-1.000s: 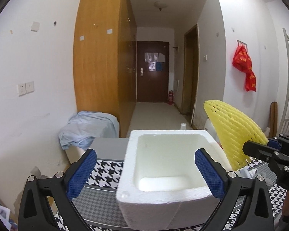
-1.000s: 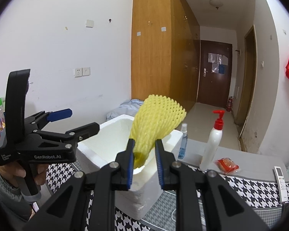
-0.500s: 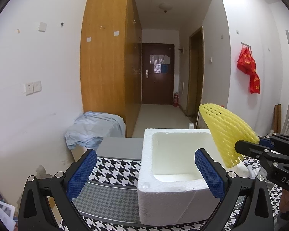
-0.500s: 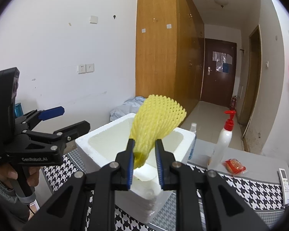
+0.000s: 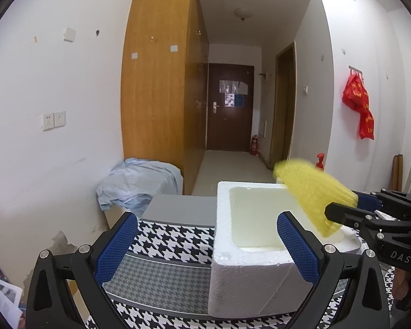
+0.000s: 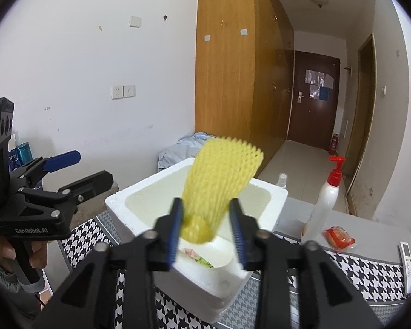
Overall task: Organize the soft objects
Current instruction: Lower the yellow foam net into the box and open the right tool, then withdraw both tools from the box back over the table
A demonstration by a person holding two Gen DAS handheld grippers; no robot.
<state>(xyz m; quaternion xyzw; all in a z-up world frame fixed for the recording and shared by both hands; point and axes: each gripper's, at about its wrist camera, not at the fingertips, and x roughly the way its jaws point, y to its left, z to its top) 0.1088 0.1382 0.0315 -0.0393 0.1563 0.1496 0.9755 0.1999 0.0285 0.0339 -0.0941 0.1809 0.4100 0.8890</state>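
Two grippers are up over a table with a black and white checked cloth [image 6: 370,268]. The right gripper [image 6: 207,229] is closest in its own view, and its jaws have just been opening. The blue pads [image 6: 174,233] now stand apart, and the yellow foam net [image 6: 222,181] sits between them. The net's low end touches the left pad, but the right pad is clear of it, so nothing pinches it now. The net looks blurry and leans over the white foam box [image 6: 178,274]. Its low end hangs over the open top of the box, near the box's front rim. Something colorful lies at the bottom of the box, but it is too hidden to tell what. The left gripper [image 5: 205,246] has its jaws spread wide, with nothing between them. It is held by a hand [image 6: 22,255] and points at the near left corner of the box without touching it. Just past the box stand a small clear spray bottle [image 6: 282,179] and a white pump bottle [image 6: 326,200] with a red top. Near them lie a red snack packet [image 6: 338,237] and a white remote [image 6: 408,263]. Farther back there is a pile of light blue cloth [image 5: 137,183] by a tall wooden wardrobe [image 5: 161,82]. A dark door [image 5: 230,109] is at the end of the hall.
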